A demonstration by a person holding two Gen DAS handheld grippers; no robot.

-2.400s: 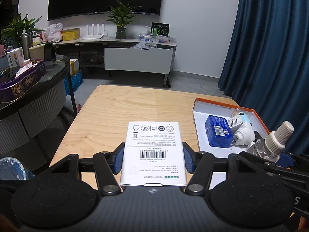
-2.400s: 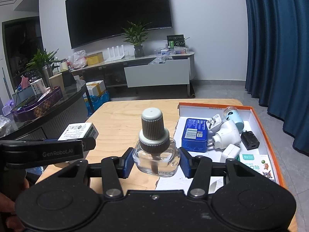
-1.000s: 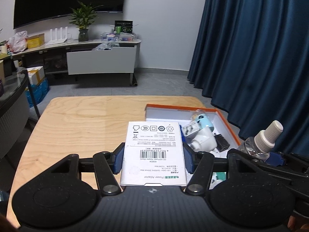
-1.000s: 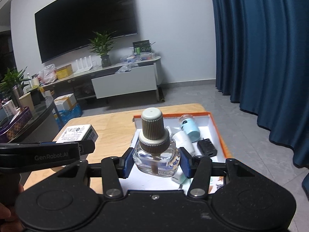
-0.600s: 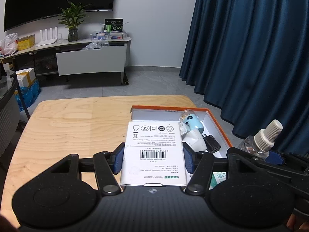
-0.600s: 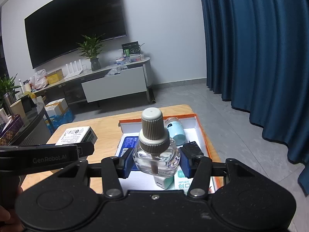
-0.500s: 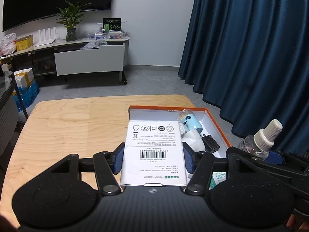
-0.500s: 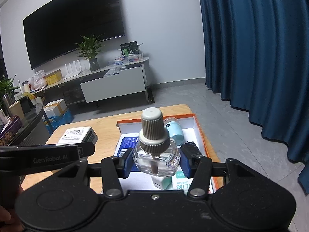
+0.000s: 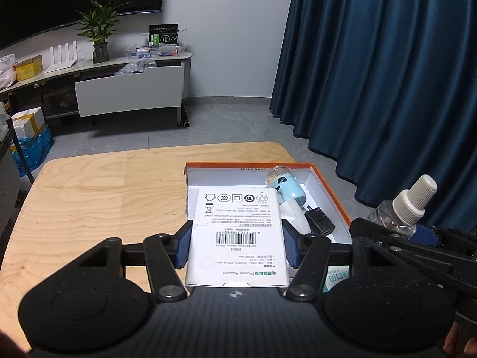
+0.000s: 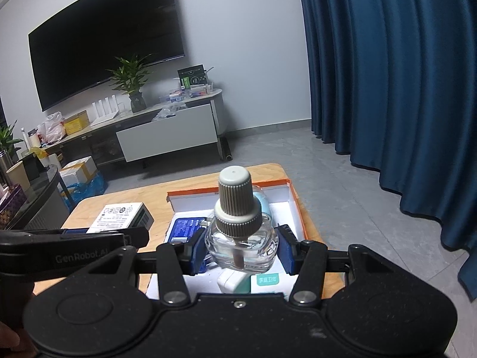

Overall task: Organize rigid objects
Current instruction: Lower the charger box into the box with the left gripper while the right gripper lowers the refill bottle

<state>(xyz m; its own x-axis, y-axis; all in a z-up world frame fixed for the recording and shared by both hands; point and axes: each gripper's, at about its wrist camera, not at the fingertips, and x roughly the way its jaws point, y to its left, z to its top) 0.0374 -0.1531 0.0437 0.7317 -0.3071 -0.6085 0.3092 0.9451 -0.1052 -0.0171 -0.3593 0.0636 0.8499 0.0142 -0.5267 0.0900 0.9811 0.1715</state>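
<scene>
Table (image 9: 89, 197), 9 to 11 o'clock of the tray: bare wood lying open for passage.
Tray (image 9: 247, 167) far strip, 12 o'clock: white floor showing free.
Tray right side, 2 o'clock: light-blue device (image 9: 286, 188), white plug (image 9: 293, 219) and black adapter (image 9: 320, 222) crowding it.
Tray near end, right wrist view: blue box (image 10: 184, 226) and green-labelled box (image 10: 268, 282) taking up room.

Both wrist cameras look forward, slightly downward, from close above the pale wooden worktop (image 9: 89, 197), sharing the orange-rimmed white cardboard tray (image 9: 328, 188) (image 10: 295, 205).
</scene>
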